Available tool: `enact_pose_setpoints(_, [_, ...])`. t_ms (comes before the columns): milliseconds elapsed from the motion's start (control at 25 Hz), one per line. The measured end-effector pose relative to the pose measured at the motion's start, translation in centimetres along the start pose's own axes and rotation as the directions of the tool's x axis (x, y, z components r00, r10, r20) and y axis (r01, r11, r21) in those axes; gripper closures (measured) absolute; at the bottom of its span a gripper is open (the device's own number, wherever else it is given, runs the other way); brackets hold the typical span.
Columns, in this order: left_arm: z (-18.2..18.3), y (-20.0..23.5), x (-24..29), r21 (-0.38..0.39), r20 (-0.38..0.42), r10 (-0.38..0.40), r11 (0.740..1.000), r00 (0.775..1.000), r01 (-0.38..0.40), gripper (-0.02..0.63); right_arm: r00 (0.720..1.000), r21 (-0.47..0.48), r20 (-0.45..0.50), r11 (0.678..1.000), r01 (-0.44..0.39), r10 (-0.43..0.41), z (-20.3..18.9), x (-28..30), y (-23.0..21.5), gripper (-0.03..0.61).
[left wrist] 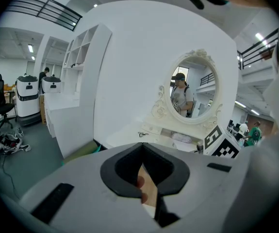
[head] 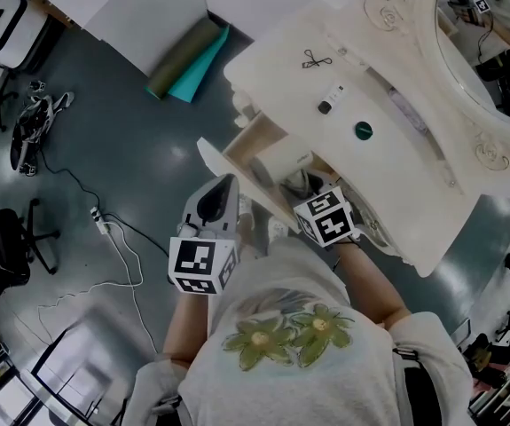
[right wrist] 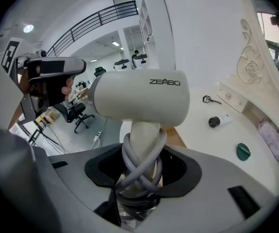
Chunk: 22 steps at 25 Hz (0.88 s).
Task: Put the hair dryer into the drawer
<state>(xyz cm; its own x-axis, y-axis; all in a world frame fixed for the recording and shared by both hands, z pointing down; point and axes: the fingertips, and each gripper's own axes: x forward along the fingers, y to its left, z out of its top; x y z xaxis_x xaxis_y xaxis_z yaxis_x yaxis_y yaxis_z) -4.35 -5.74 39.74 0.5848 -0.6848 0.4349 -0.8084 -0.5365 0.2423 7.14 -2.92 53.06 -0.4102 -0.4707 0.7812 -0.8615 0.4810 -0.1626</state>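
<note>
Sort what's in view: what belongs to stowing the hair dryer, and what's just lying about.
For the job:
- hair dryer, gripped at its cord-wrapped handle by the right tool
- open drawer
- left tool, shut, holding nothing

Lying about:
- black clip, small tube and green disc, all on the dressing table
- rolled mats on the floor

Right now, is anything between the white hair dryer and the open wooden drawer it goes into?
Nothing visible does. The right gripper holds the white hair dryer over the open wooden drawer, whose inside is partly hidden.
</note>
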Motion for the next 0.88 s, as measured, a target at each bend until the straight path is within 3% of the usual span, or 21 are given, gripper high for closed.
enact_pose_setpoints(880, [-1.4, 1.4, -0.4, -0.038, -0.020, 0.006, 0.999, 1.000, -0.007, 0.603, 0.998, -0.025, -0.064, 1.000, -0.003, 0.002, -1.2, 3.0, -0.2, 0.374])
